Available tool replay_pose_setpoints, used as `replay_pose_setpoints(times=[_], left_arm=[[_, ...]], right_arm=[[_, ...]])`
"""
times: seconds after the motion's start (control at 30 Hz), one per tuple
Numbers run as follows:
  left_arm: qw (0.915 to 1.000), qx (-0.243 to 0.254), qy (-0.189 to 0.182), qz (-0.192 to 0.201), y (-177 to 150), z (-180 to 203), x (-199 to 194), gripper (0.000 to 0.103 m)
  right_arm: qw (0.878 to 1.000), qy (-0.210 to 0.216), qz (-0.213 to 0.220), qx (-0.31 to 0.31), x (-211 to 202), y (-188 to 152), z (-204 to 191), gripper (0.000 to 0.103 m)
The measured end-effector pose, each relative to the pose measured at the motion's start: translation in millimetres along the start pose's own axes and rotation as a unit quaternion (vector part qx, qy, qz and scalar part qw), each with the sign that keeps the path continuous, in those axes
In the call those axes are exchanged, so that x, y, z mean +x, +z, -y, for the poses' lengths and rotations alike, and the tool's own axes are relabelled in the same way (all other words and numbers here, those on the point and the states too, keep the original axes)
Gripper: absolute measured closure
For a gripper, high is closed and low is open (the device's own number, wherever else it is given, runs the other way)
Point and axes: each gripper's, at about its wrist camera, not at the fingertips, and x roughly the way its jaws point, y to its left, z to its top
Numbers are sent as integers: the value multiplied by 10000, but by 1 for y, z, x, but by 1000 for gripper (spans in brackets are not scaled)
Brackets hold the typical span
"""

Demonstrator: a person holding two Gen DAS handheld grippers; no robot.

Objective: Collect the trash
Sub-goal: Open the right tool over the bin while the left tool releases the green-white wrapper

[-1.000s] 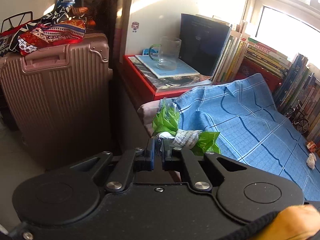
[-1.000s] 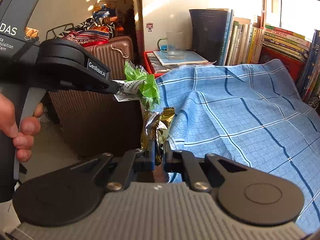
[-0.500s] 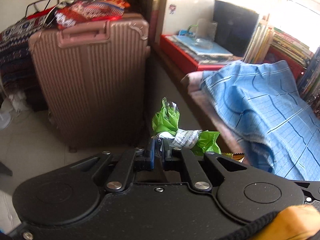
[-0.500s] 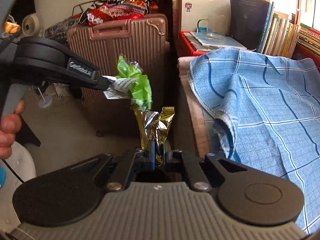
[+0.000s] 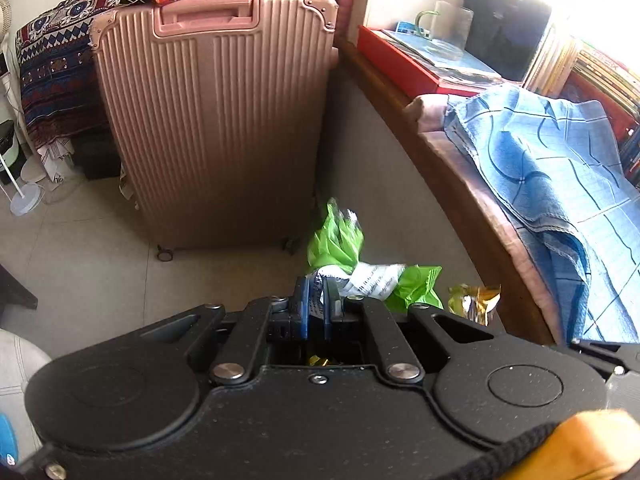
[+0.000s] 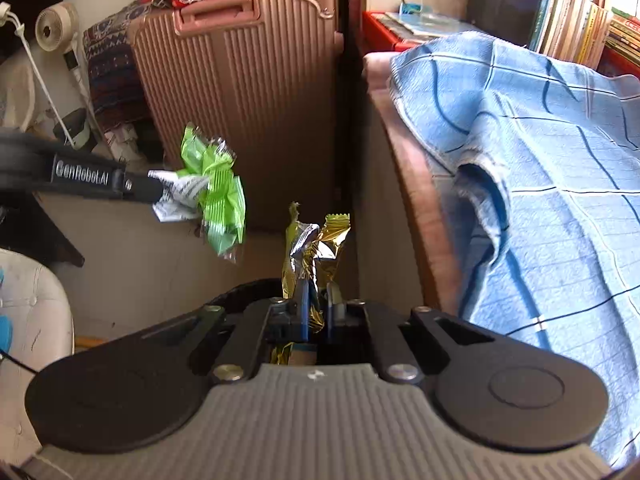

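Left wrist view gives me the left gripper (image 5: 316, 300) with its jaws pinched on a green wrapper (image 5: 340, 240). That wrapper fans out toward 12 o'clock and spills to 3 o'clock of the fingertips, printed white paper showing in its middle. How far it reaches down between the pads I cannot see; the black gripper body hides everything below. At 3 o'clock of it, a scrap of gold wrapper (image 5: 474, 300) peeks over the body, most of it cut off.

From the right wrist I see the right gripper (image 6: 318, 304) with the gold wrapper (image 6: 316, 248) standing up between its jaws, which are just starting to part. The foil lies against the left pad, with a dark gap to the right one, so I cannot tell whether it is still pinched. A dark curved rim (image 6: 240, 294) shows at 10 o'clock of the fingertips; I cannot make out what it belongs to. The left gripper (image 6: 156, 192) enters at 9 o'clock, its wrapper (image 6: 216, 196) hanging in the air in front of the suitcase (image 6: 248, 92).

A blue cloth (image 6: 540, 168) drapes the ledge from 1 to 4 o'clock, its far edge running out of frame.
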Motion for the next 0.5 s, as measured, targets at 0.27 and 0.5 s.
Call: replay_pose_setpoints(times=[0.27,0.5], left_arm=[[9998,-190,54,-62,8,-15,7,97],[9998,-155,44,-97,6,-16,8,97]], right_arm=[[9993,-109,-25,-343,4,-3,-13,27],[9995,-186,-19,-256,5,0,-11,14]])
